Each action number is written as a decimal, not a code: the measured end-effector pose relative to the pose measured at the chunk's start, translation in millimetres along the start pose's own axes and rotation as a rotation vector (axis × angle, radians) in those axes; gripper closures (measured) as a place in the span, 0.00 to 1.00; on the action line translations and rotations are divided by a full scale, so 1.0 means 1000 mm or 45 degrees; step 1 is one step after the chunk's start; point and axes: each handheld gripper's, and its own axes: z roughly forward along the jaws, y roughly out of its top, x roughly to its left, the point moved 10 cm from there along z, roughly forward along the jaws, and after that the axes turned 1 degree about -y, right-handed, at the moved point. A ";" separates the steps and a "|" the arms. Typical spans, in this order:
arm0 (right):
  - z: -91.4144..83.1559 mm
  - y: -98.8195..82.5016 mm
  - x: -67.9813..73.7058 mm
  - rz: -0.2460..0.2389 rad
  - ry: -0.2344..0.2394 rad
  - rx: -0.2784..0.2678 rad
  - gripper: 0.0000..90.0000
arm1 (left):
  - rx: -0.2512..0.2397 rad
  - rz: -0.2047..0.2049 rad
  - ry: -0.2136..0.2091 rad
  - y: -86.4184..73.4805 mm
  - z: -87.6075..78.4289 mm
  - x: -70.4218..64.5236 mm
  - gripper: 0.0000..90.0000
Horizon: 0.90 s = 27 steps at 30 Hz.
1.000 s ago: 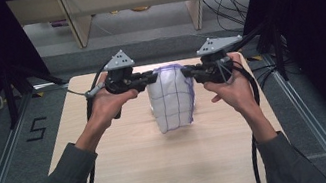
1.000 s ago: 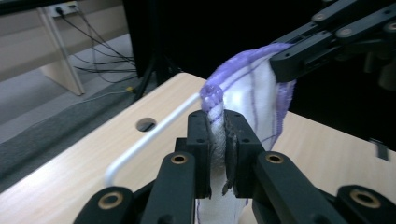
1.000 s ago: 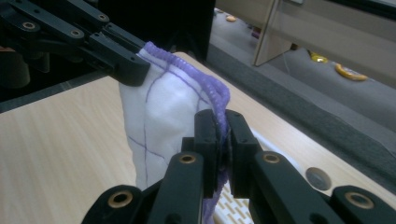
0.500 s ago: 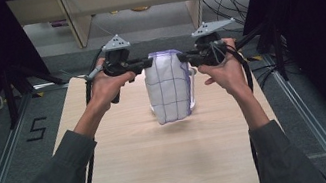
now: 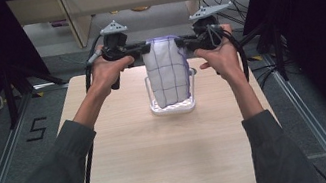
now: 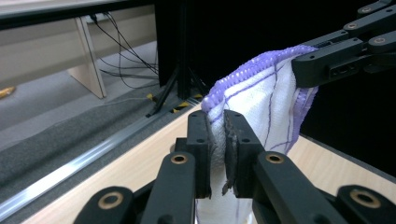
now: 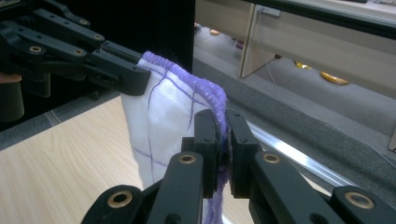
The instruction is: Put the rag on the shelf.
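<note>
Your left gripper [image 5: 143,49] and your right gripper [image 5: 182,43] each pinch one top corner of the white cloth with purple lines [image 5: 167,73], both with jaws closed on the purple hem. The cloth hangs flat between them, above the far part of the table [image 5: 162,157], its lower edge at a white rack [image 5: 174,108]. You hold both hands raised and level, with the forearms stretched forward.

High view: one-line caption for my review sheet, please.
Two hand-held tools, left tool and right tool, hold a white cloth by its top corners above a white rack.
</note>
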 end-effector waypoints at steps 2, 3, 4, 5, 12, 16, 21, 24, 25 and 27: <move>0.002 0.004 -0.005 0.010 -0.004 -0.004 0.95 | -0.001 0.026 0.021 0.005 0.002 0.003 0.90; 0.004 0.006 -0.008 0.010 -0.026 -0.012 0.95 | -0.005 0.035 0.027 0.007 0.003 0.004 0.90; 0.005 0.007 -0.010 0.005 -0.022 -0.006 0.95 | -0.016 0.045 0.032 0.011 0.004 0.005 0.90; 0.007 0.008 -0.012 0.024 -0.027 -0.006 0.95 | -0.017 0.048 0.036 0.012 0.005 0.007 0.90; 0.012 0.021 -0.023 0.040 -0.056 -0.027 0.95 | -0.025 0.035 0.040 0.024 0.014 0.016 0.90; 0.016 0.025 -0.029 0.031 -0.082 -0.014 0.95 | -0.032 0.013 0.054 0.024 0.022 0.025 0.90; 0.029 0.024 -0.037 0.069 -0.109 -0.022 0.94 | -0.030 -0.010 0.080 0.022 0.034 0.038 0.89; 0.037 0.020 -0.042 0.090 -0.119 -0.013 0.94 | -0.025 -0.017 0.082 0.017 0.043 0.043 0.89; 0.041 0.018 -0.046 0.076 -0.126 -0.009 0.94 | -0.022 -0.016 0.080 0.015 0.046 0.045 0.89; 0.045 0.014 -0.051 0.091 -0.145 -0.004 0.94 | -0.026 -0.036 0.077 0.012 0.052 0.048 0.89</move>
